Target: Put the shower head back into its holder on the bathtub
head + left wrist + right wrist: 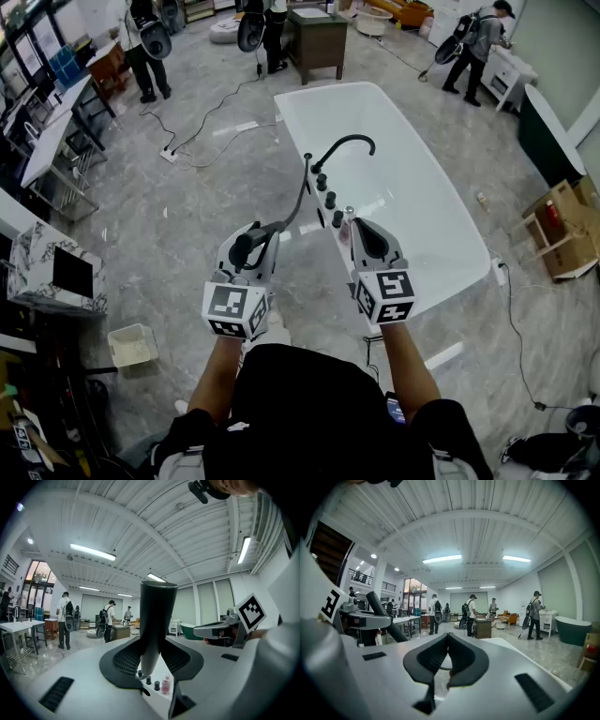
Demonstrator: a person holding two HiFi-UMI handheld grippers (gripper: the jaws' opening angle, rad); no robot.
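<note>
Beside the bathtub (412,211): left gripper (251,244) fingers clasp the shower head (157,620); right gripper (362,236) fingers closed, empty. Carrying it to its holder comes next.

The bathtub (412,178) stands on the floor (187,216) ahead. Taps (330,200) line its left rim, the spout (349,141) behind them. The left tool (262,234), with the shower head (157,616) between its jaws, is left of the rim; the right tool (354,225) is over it.
</note>
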